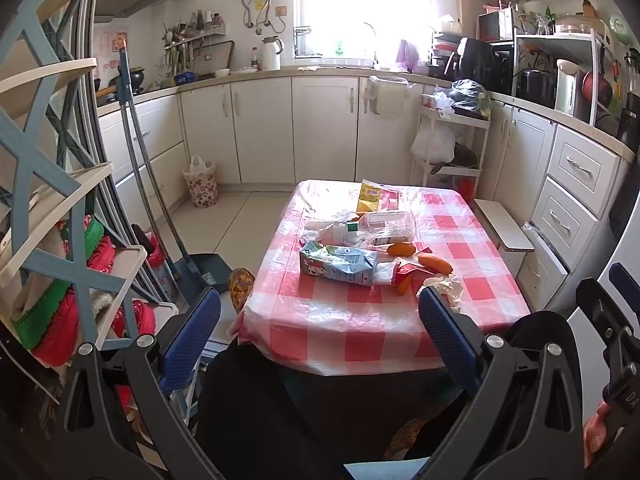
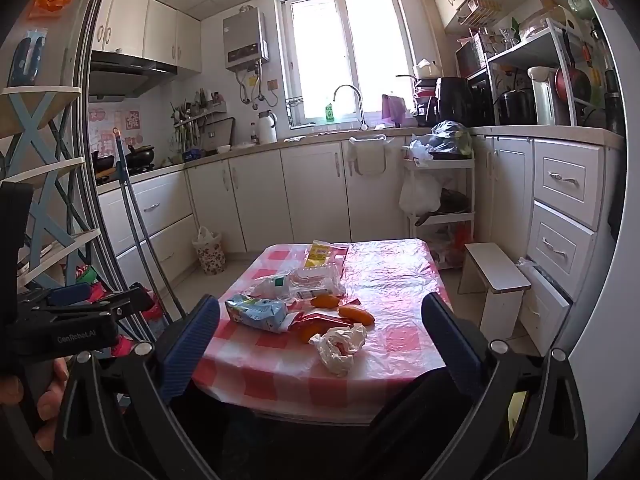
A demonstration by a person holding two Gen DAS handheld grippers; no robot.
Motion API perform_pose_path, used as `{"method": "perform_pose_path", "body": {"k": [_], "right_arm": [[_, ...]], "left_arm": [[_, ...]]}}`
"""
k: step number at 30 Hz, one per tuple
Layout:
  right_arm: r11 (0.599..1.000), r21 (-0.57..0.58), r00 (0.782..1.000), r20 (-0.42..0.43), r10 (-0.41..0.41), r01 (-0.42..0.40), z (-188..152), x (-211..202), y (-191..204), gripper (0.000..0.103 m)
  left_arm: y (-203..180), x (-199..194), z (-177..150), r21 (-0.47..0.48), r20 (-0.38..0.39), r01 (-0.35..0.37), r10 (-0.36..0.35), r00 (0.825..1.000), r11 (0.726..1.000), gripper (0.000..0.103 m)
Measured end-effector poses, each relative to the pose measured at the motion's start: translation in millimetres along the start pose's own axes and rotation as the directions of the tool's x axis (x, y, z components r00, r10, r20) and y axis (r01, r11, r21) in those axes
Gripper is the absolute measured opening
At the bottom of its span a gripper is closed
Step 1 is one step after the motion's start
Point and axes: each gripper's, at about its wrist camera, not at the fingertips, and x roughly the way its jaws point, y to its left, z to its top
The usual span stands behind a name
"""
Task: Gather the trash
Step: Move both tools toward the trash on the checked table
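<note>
A small desk [image 1: 472, 280] draped in a red-and-white checked plastic cloth stands in the middle of a sunlit kitchen, with trash piled near its centre. A crushed blue milk carton [image 1: 338, 265] lies on its side toward the near left of the pile, a flattened clear plastic bottle [image 1: 376, 228] just behind it and a yellow wrapper [image 1: 370, 196] at the far edge. Orange peel pieces [image 1: 434, 263] sit beside a red wrapper [image 2: 320, 318], and a crumpled white tissue [image 2: 340, 346] lies nearest the right side. The left gripper [image 1: 320, 324] and the right gripper [image 2: 320, 338] both hang short of the desk's near edge, fingers spread wide and holding nothing. A flowered waste bin [image 1: 201, 184] stands on the floor by the cabinets.
</note>
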Motion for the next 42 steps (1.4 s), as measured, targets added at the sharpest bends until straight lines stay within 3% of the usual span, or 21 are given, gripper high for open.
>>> {"method": "perform_pose_path", "body": {"k": [13,24,30,35,42], "right_arm": [[1.0,-0.019,1.0,-0.022,-0.014,0.014,-1.5,11.1,-4.9,0.097],[1.0,-0.008,0.978,-0.208,-0.005,0.003,-16.3,61.1,-18.6,0.097],[0.999,-0.033,0.969,-0.249,0.008,-0.017,-10.4,90.0,-26.1,0.097],[0.997,-0.043,0.936,-0.348,0.05,-0.07,-8.3,117.5,-29.9,0.097],[0.997,-0.035,0.871,-0.489,0.041,-0.067,-24.9,169.1,-33.9,0.097]], "left_arm": [[22.6,26.2,-1.5,-0.032,-0.039,-0.01,0.009,0.999,0.999,0.096],[34.2,80.0,-5.5,-0.034,-0.123,0.016,-0.02,0.992,0.999,0.096],[27.5,105.3,-13.9,-0.032,-0.186,0.029,-0.035,0.982,0.999,0.096],[22.1,120.7,-18.6,-0.037,-0.227,0.043,-0.051,0.973,0.998,0.096],[19.3,143.2,-22.8,-0.037,-0.278,0.035,-0.044,0.96,0.999,0.096]]}}
